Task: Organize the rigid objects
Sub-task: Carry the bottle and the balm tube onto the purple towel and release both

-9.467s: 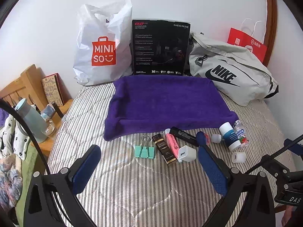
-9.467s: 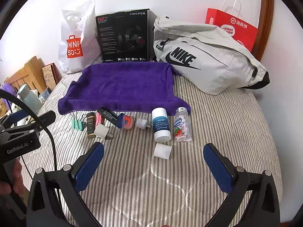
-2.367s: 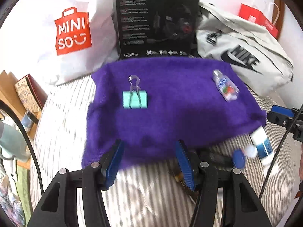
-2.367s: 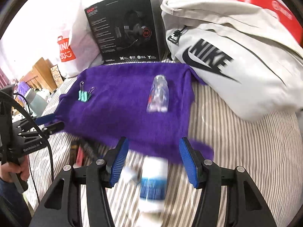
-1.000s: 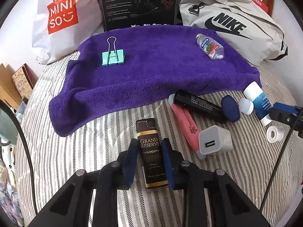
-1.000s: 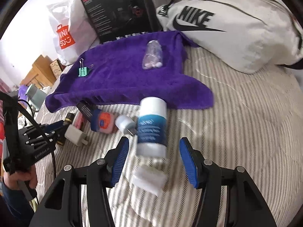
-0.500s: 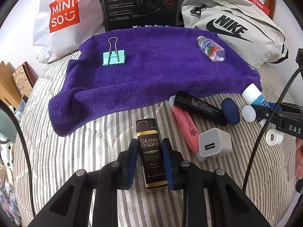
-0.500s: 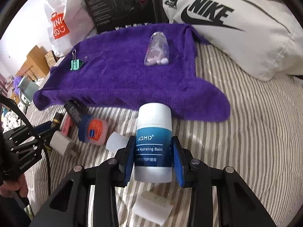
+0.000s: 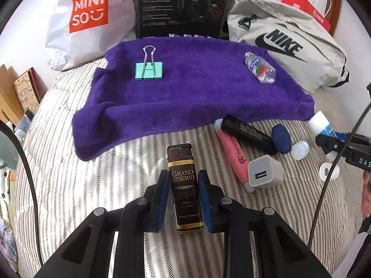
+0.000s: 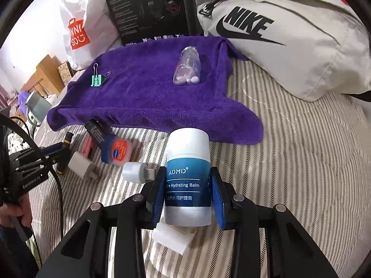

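Striped bed [image 9: 69,185] against white wall [image 9: 34,11], daylit.

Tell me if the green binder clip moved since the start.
Yes. The binder clip went from the striped bedding up onto the purple towel, near its far-left corner.

A striped bed [image 9: 69,185] carries a purple towel [image 9: 197,97] toward its far edge, backed by a white shopping bag [image 9: 88,20], a black box [image 9: 183,7] and a grey bag [image 9: 289,46]. Small items lie along the towel's near edge.
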{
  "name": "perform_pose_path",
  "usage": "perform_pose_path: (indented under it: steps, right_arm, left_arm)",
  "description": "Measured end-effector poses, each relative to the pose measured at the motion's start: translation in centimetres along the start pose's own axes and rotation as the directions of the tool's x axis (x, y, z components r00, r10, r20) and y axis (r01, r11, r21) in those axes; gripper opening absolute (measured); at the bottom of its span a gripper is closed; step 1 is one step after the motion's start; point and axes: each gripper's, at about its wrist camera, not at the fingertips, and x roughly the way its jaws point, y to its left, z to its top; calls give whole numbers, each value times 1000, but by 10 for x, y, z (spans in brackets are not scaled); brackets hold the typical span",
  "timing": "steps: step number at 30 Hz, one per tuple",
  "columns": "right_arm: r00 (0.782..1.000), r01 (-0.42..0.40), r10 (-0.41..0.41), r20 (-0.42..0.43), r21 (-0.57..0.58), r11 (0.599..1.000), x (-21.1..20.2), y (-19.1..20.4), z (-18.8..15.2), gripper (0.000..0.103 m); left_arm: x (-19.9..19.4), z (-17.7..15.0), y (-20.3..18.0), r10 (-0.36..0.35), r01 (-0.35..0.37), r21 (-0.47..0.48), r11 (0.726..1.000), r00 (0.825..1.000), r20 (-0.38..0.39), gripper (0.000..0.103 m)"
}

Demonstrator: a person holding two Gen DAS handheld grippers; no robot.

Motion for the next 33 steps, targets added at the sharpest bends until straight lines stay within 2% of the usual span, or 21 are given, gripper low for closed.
perform_pose_path:
  steps: [11, 16, 21, 29, 33]
  right_arm:
    - [1000, -27, 27, 11, 17, 999, -12, -2, -1, 36]
    - [999, -31, 31, 13, 19, 999, -11, -1, 2, 36]
    - [999, -37, 37, 0, 12, 999, -8, 0, 0, 36]
    - [999, -30, 30, -14, 8, 1000, -3, 0, -1, 36]
    - [999, -35, 35, -13, 0, 999, -3, 4, 1, 36]
  left_arm:
    - [-16, 3, 15, -42, 43, -29, 999, 999, 28, 24]
    - [-10, 8, 15, -44, 44, -28, 999, 999, 22, 24]
    - [12, 5, 9, -10, 10, 4, 1000, 1000, -29, 23]
    - [10, -2, -2, 45, -45, 58, 997, 999, 6, 24]
    - [8, 1, 3, 19, -19, 36, 999, 1000, -13, 23]
